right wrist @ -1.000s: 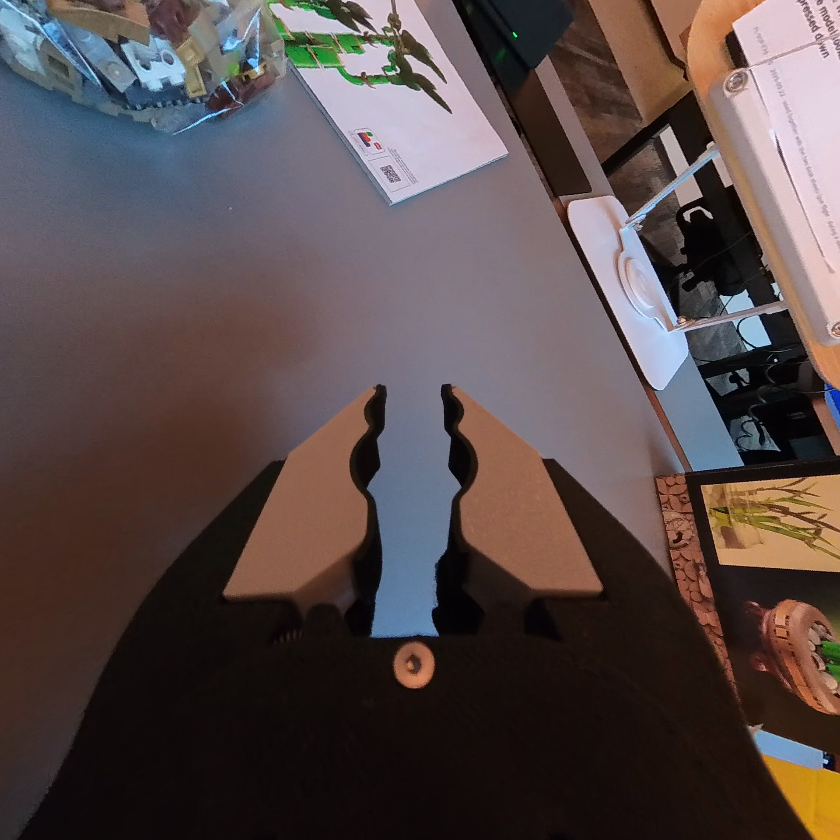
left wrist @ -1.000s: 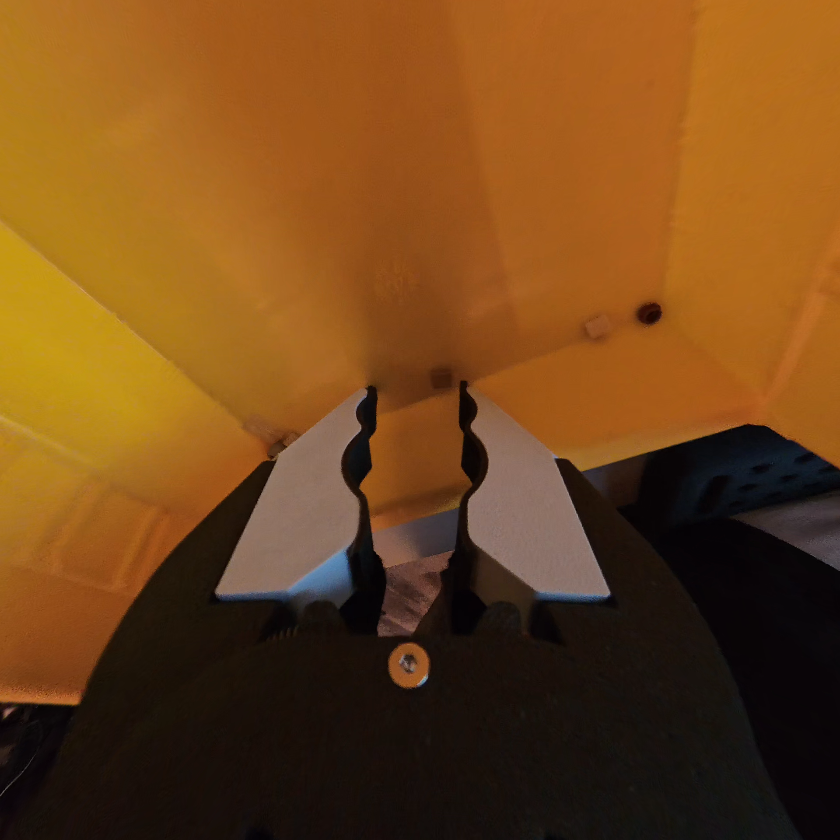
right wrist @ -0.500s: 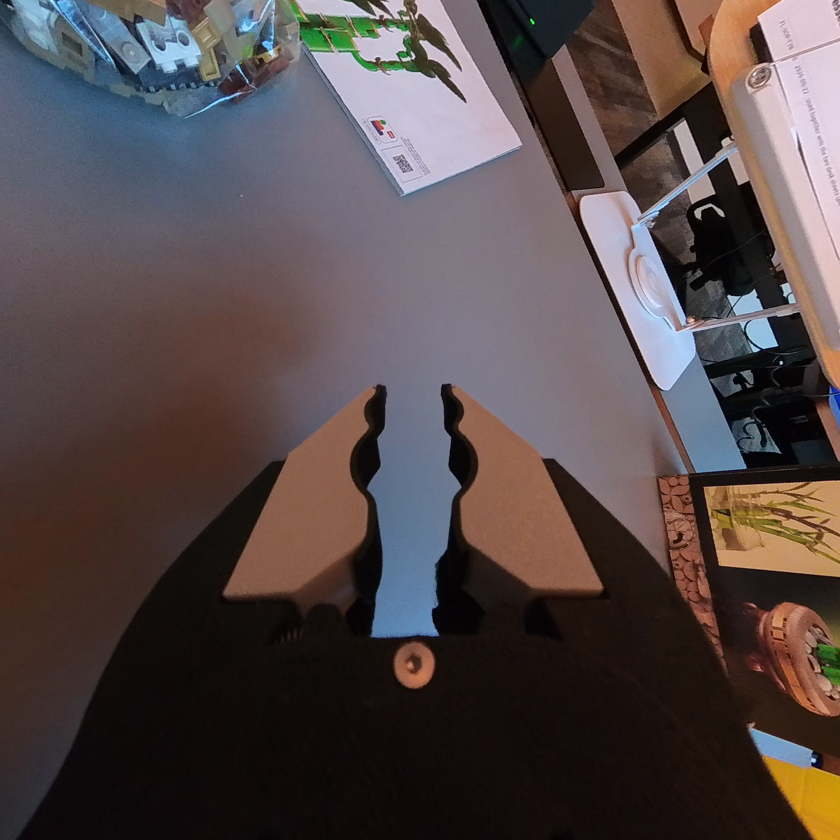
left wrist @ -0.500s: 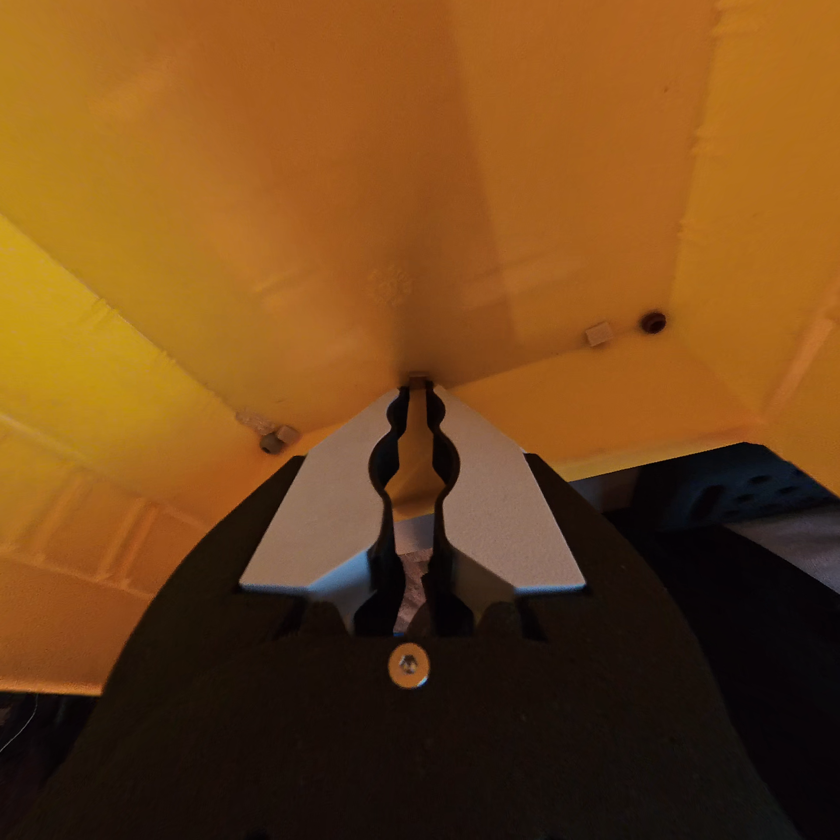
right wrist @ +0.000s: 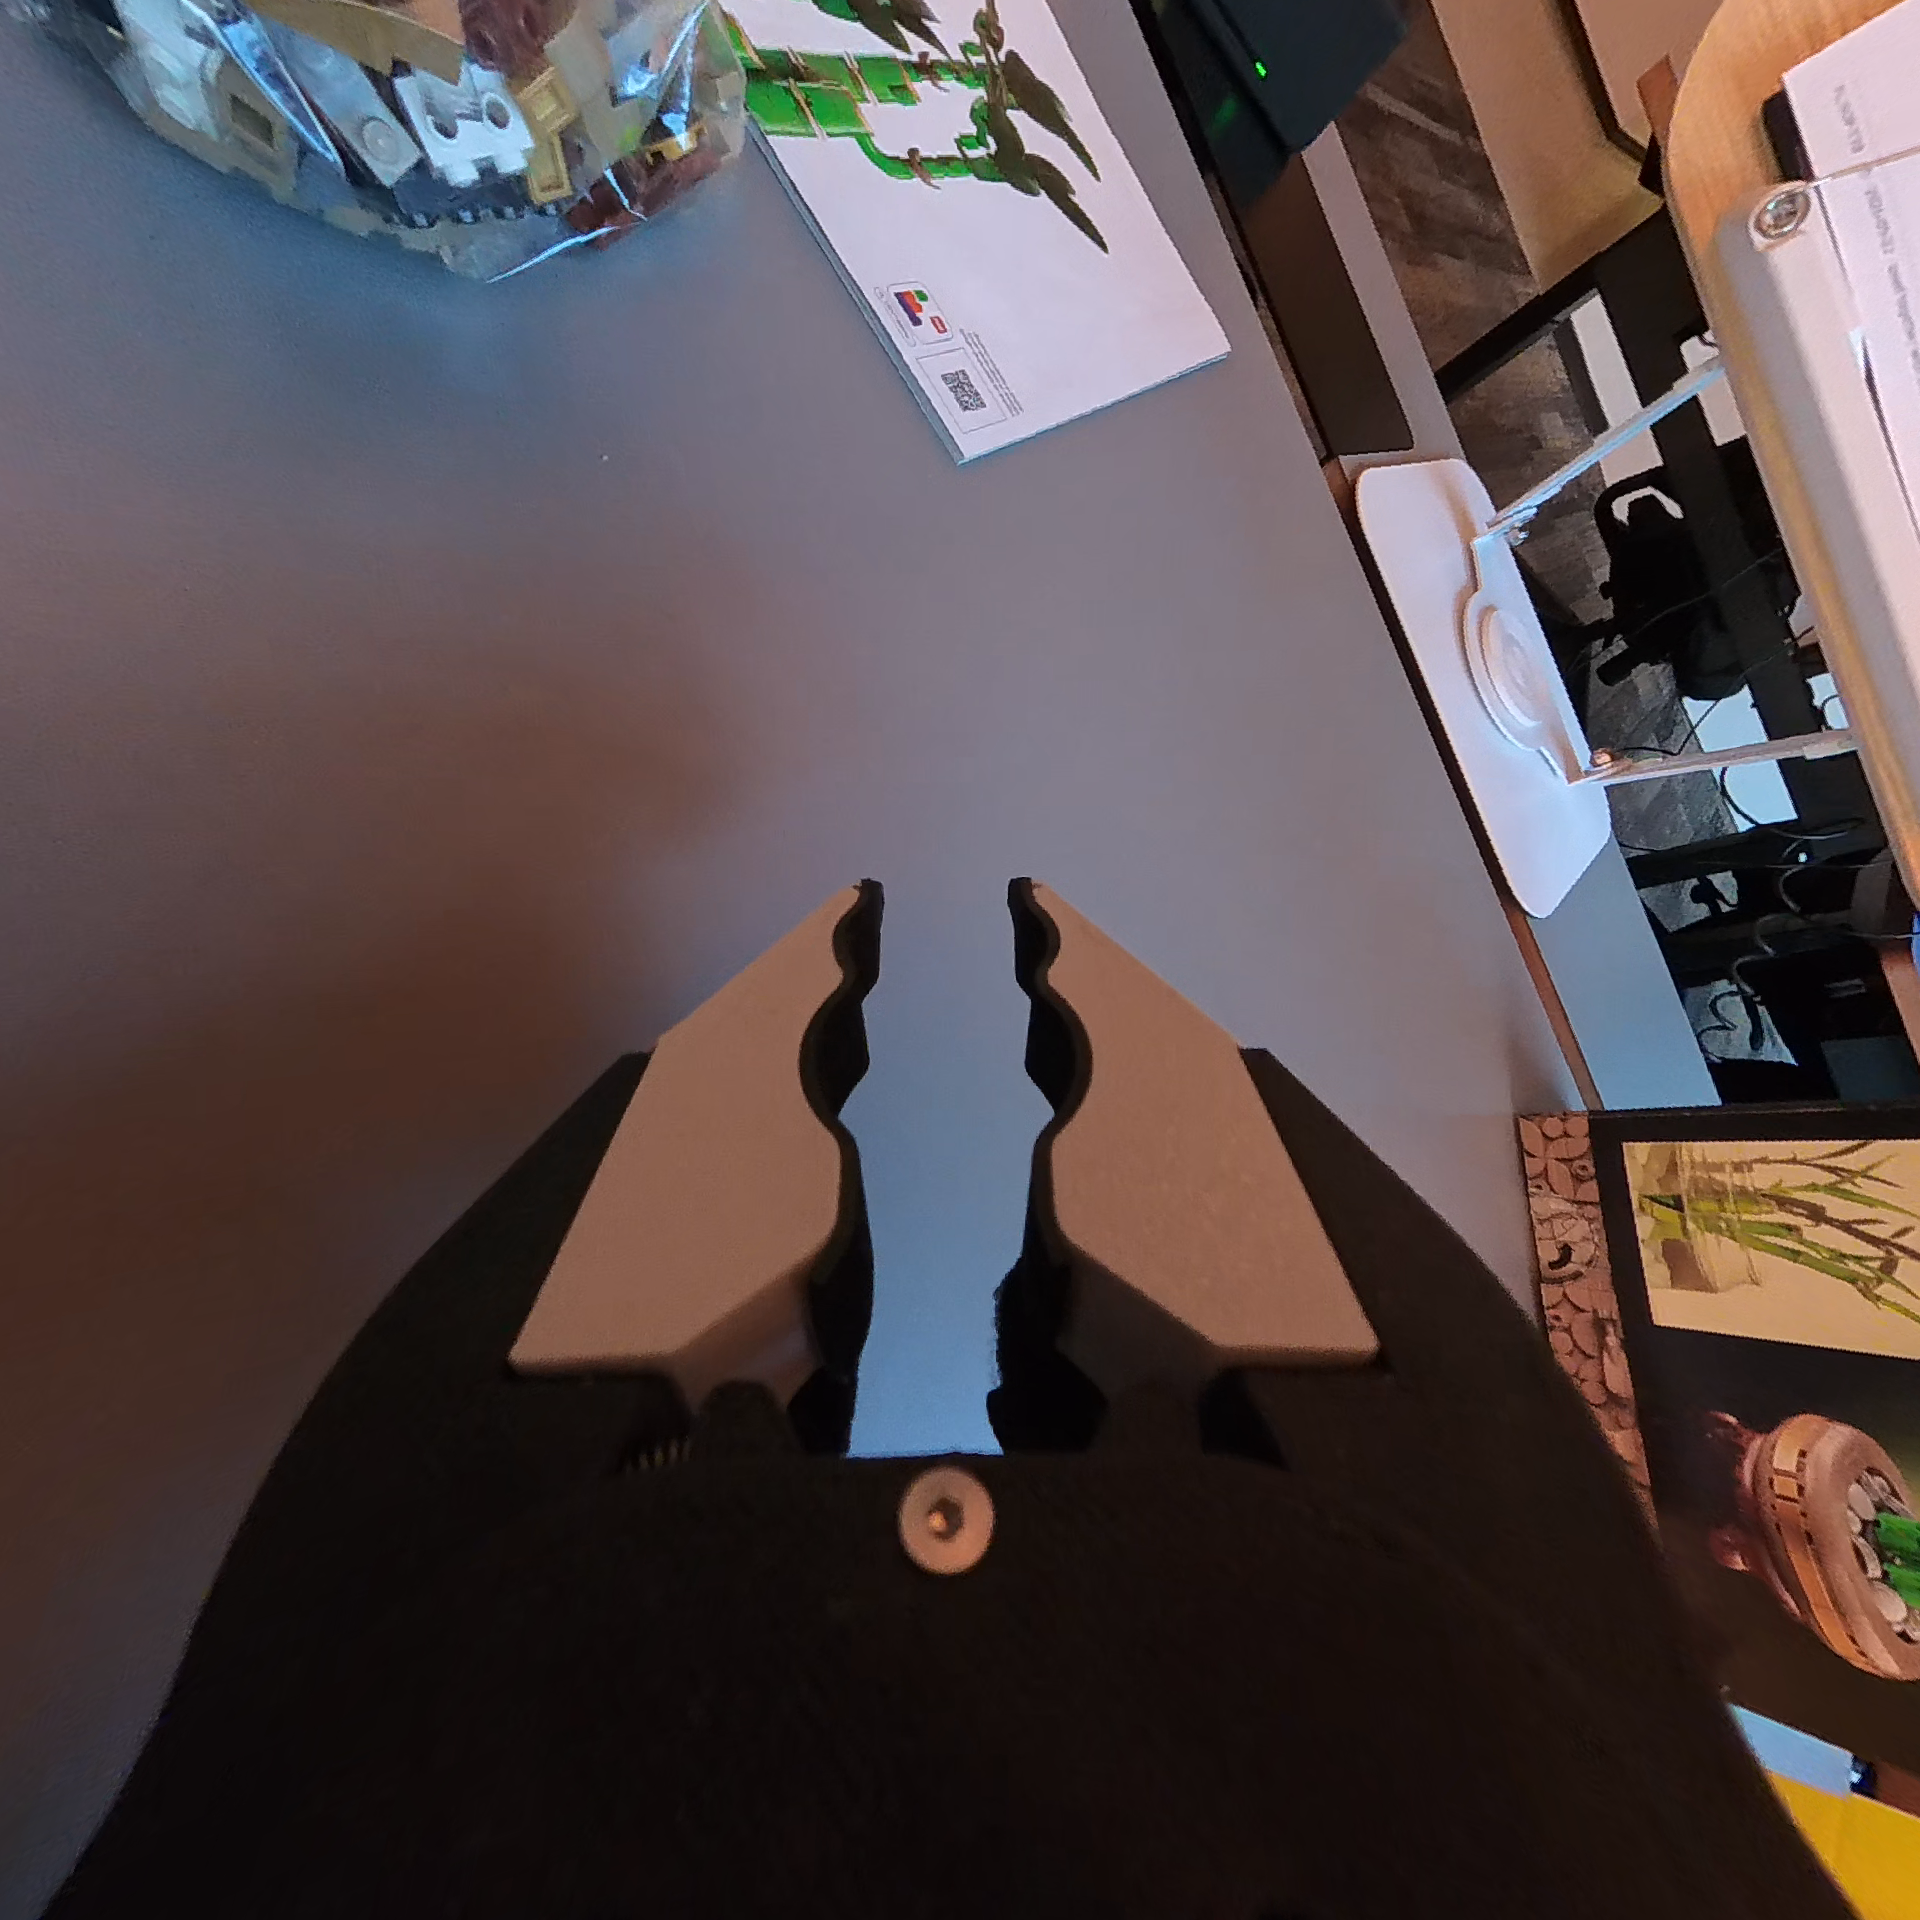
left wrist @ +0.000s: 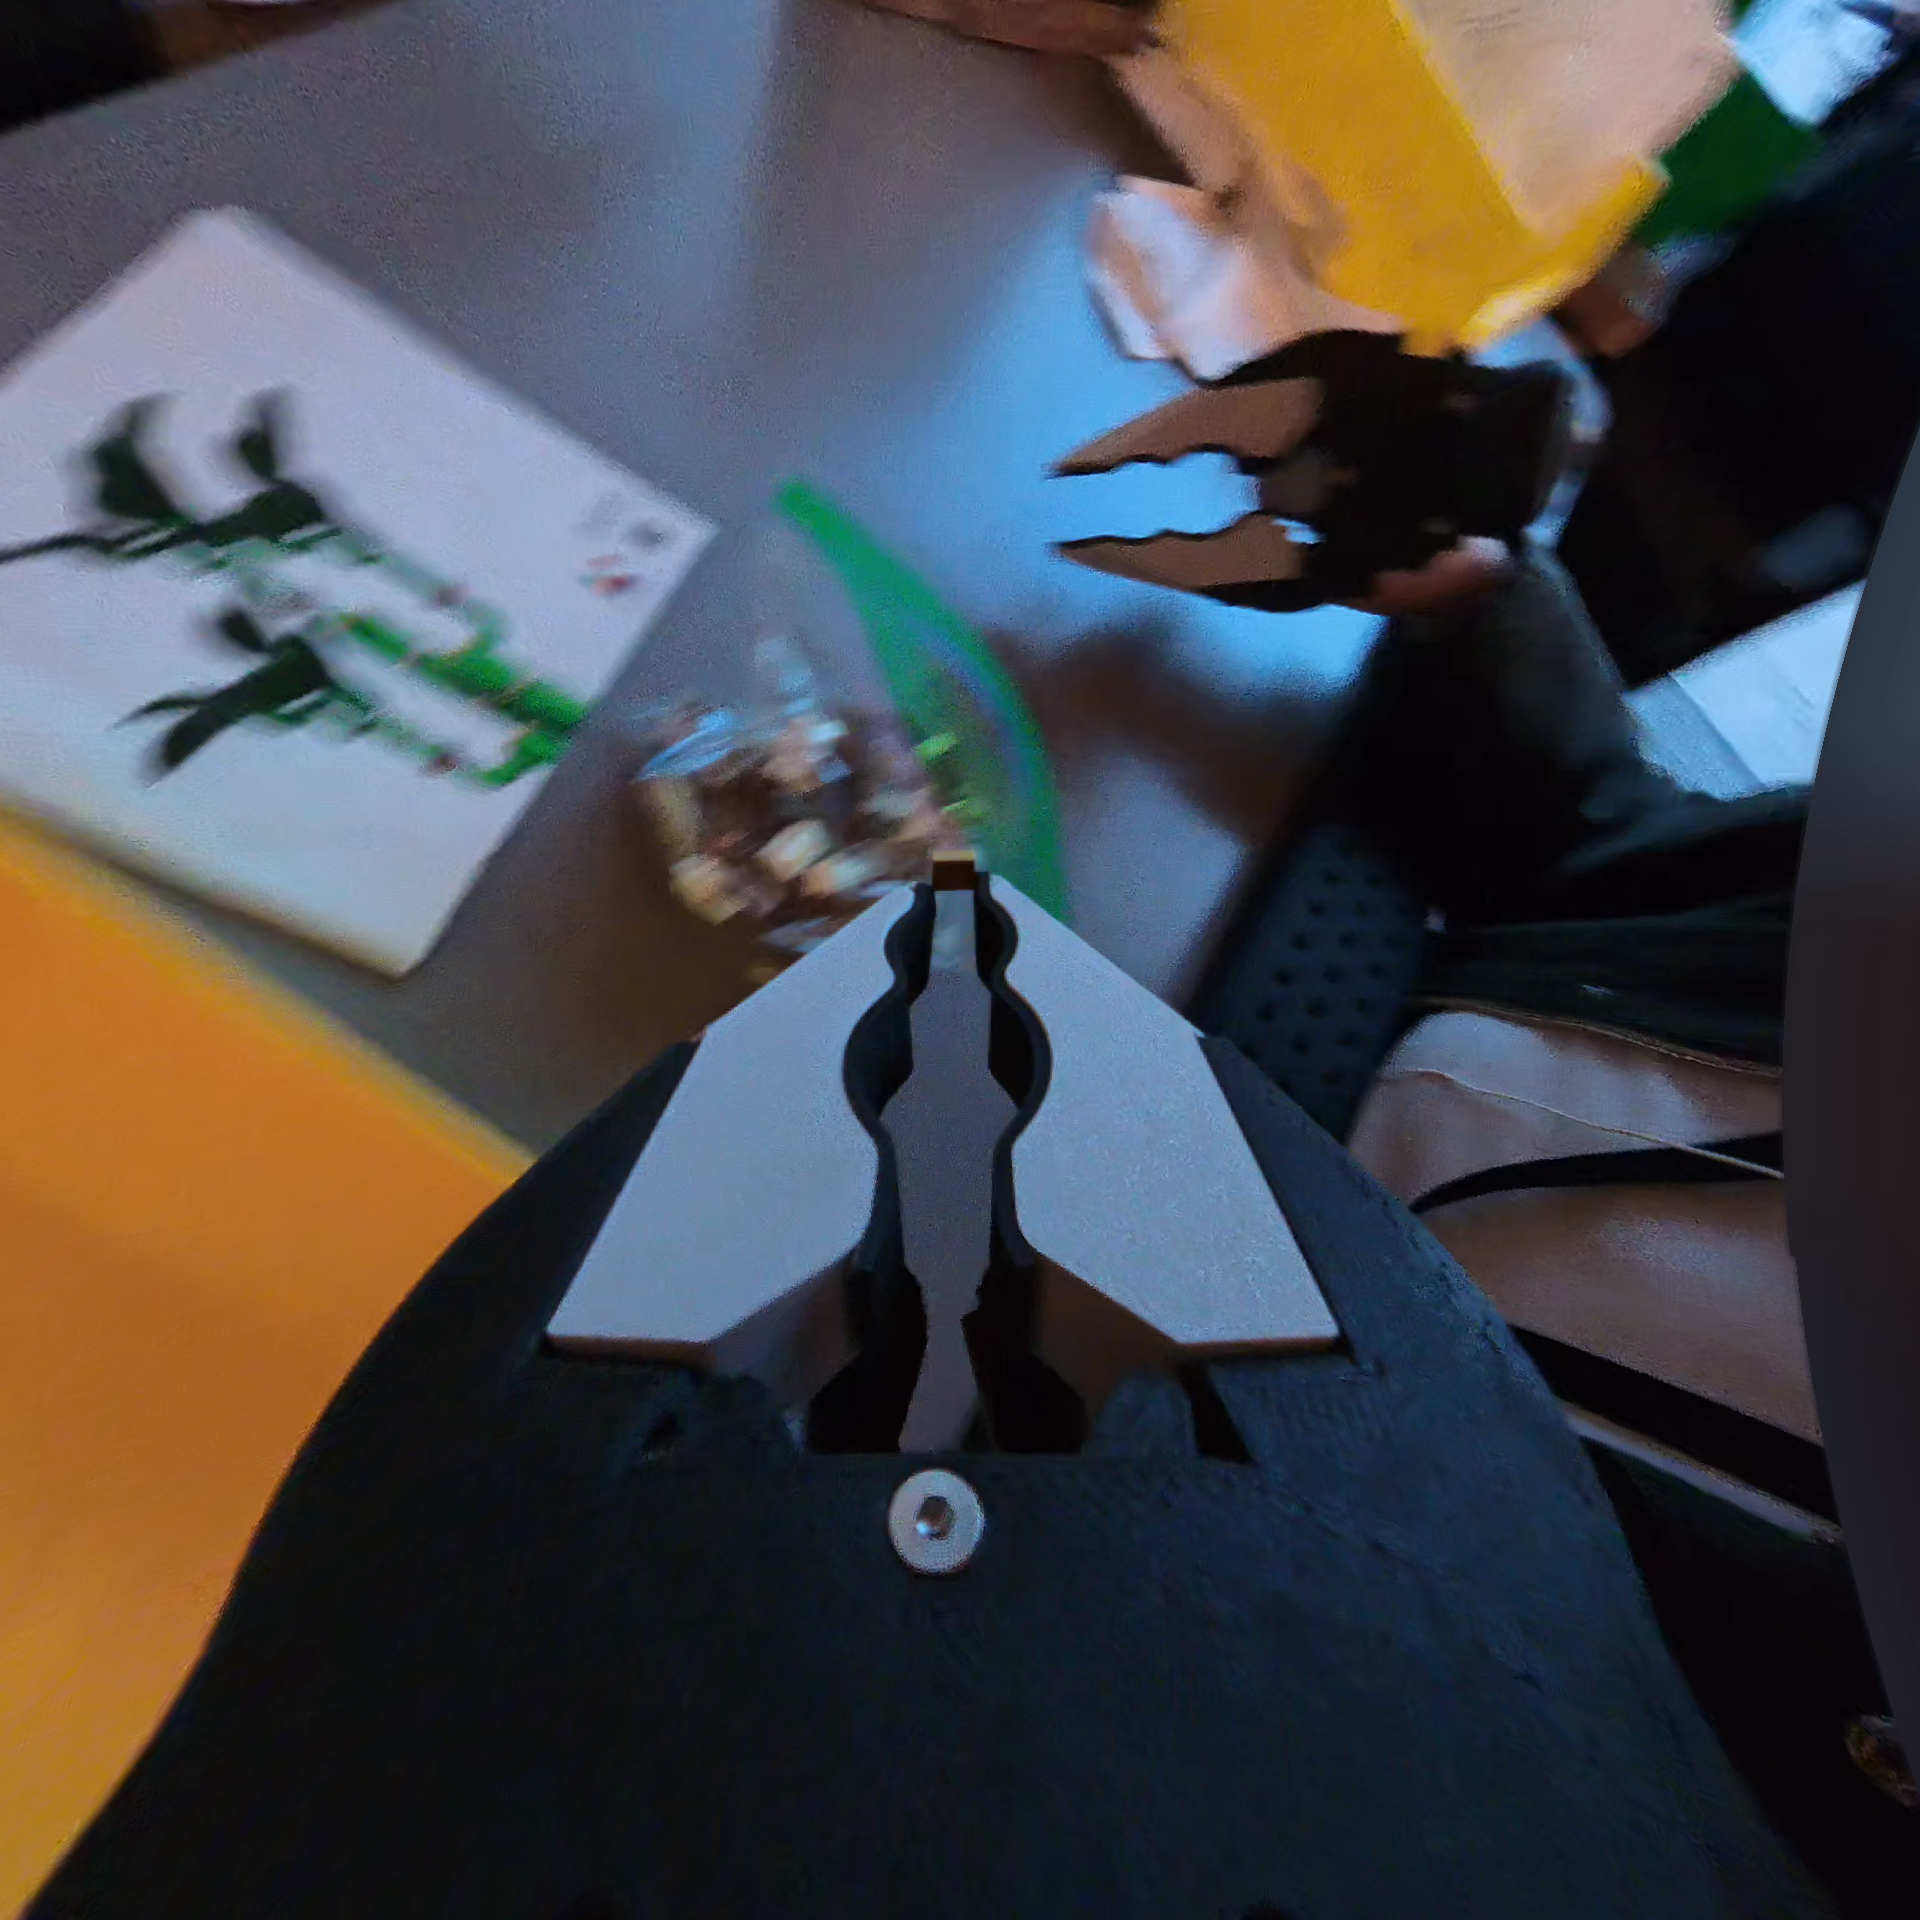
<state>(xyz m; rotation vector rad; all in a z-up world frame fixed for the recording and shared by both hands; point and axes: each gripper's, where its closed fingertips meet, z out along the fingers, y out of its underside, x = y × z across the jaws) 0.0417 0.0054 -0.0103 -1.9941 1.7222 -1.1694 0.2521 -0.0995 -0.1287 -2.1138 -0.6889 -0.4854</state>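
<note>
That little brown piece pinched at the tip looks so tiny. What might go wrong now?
1. The left tool pinches the small brown piece only at its very tips, so it may slip out.
2. A dropped piece might land by the bag of bricks and be hard to spot.

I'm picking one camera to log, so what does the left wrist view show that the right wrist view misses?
Only the left wrist view: the left gripper pinching a small tan brick, and the open right gripper farther off. Only the right wrist view: a white stand base past the table edge. Both: the grey table, clear bag of bricks and white plant-printed booklet.
</note>
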